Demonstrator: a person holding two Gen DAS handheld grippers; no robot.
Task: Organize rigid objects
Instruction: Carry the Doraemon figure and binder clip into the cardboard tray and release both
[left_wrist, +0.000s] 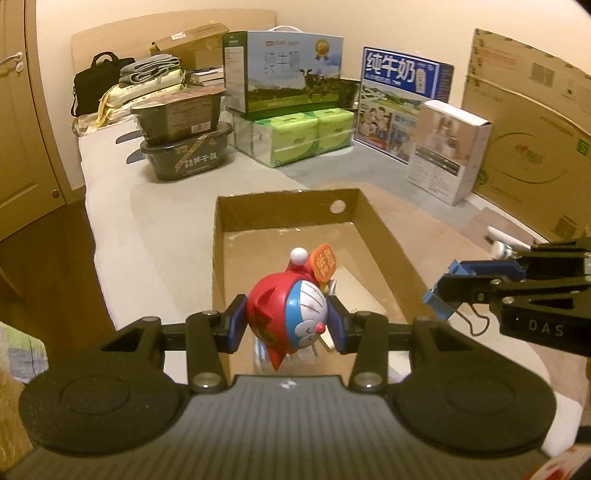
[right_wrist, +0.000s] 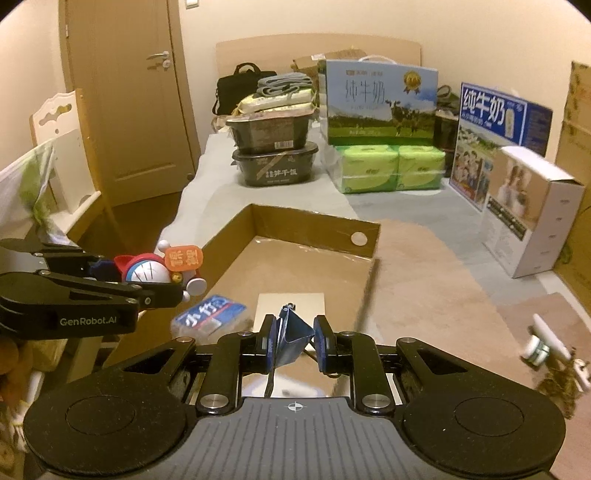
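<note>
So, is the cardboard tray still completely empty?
No: the cardboard tray already holds a blue packet and a pale flat card.

This was a home bedroom. A pale sheeted bed (right_wrist: 207, 192) with a wooden headboard (right_wrist: 317, 46) stood beside a tan wooden door (right_wrist: 125, 103). Groceries crowded it: a blue-green milk carton (right_wrist: 380, 103) and green tissue packs (right_wrist: 391, 168).

The toy figure (left_wrist: 291, 314), a red-and-blue cartoon cat with a white-tipped red hat and an orange tag, is held tilted at lower centre of the left wrist view, above the near end of the open cardboard box (left_wrist: 384, 236). The blue binder clip (right_wrist: 291, 338), its wire handles trailing downward, sits at lower centre of the right wrist view. Inside the box lie a blue-and-white packet (right_wrist: 208, 314) and a pale flat card (right_wrist: 291, 306).
</note>
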